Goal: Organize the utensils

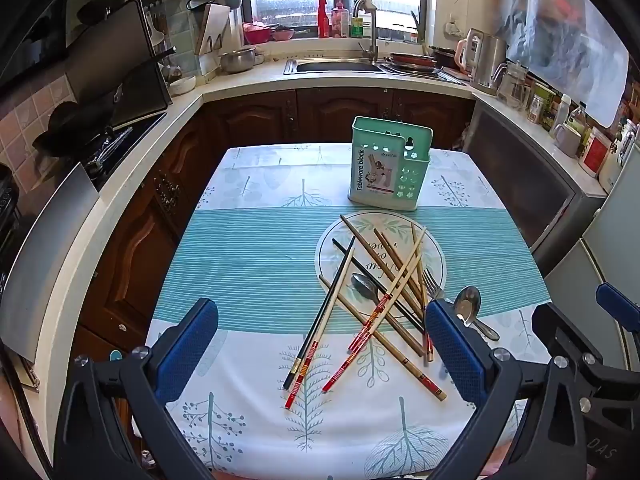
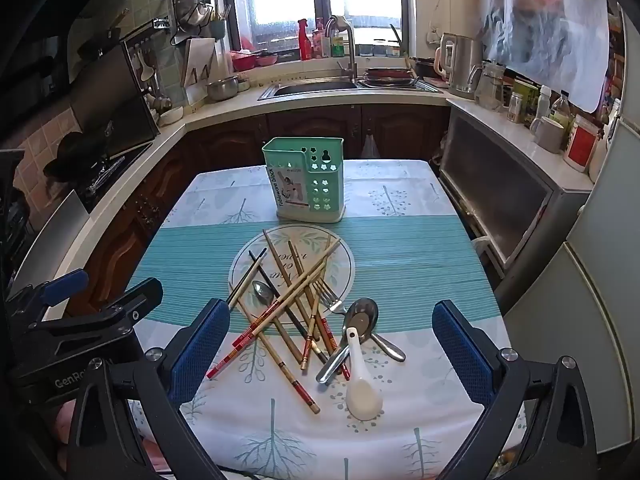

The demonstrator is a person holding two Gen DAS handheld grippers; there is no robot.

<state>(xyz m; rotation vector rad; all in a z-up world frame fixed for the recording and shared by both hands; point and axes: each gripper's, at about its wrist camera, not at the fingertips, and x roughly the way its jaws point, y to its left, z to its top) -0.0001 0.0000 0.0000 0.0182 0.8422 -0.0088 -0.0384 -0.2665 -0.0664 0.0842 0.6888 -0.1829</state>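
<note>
Left wrist view showed the left hand-held gripper (image 1: 320, 356) with its blue-padded fingers spread wide and nothing between them, held low over the near end of the surface (image 1: 248, 248), which was covered by a cloth with teal stripes and tree prints. Ahead of it lay a loose pile of chopsticks (image 1: 372, 300), crossing one another at many angles, partly on a round printed mat (image 1: 340, 240) and partly on the cloth. A small metal spoon (image 1: 366, 286) lay under the sticks, a fork (image 1: 431, 282) showed at the right edge of the pile, and a larger metal spoon (image 1: 469, 304) sat just beside the right finger. Beyond the mat stood a mint-green utensil holder (image 1: 390, 164), upright, labelled "Tableware block".

From the right wrist view, the right hand-held gripper (image 2: 340, 352) was likewise spread, pinching nothing, hovering over the same heap of chopsticks (image 2: 288, 304). A white ceramic soup spoon (image 2: 360, 384) lay nearest, its handle resting against the bowl of the large metal spoon (image 2: 362, 316), with the fork (image 2: 330, 294) just beside them. The utensil holder (image 2: 306, 180) stood past the mat (image 2: 344, 264), apart from the pile. The left gripper's body appeared at the left edge
</note>
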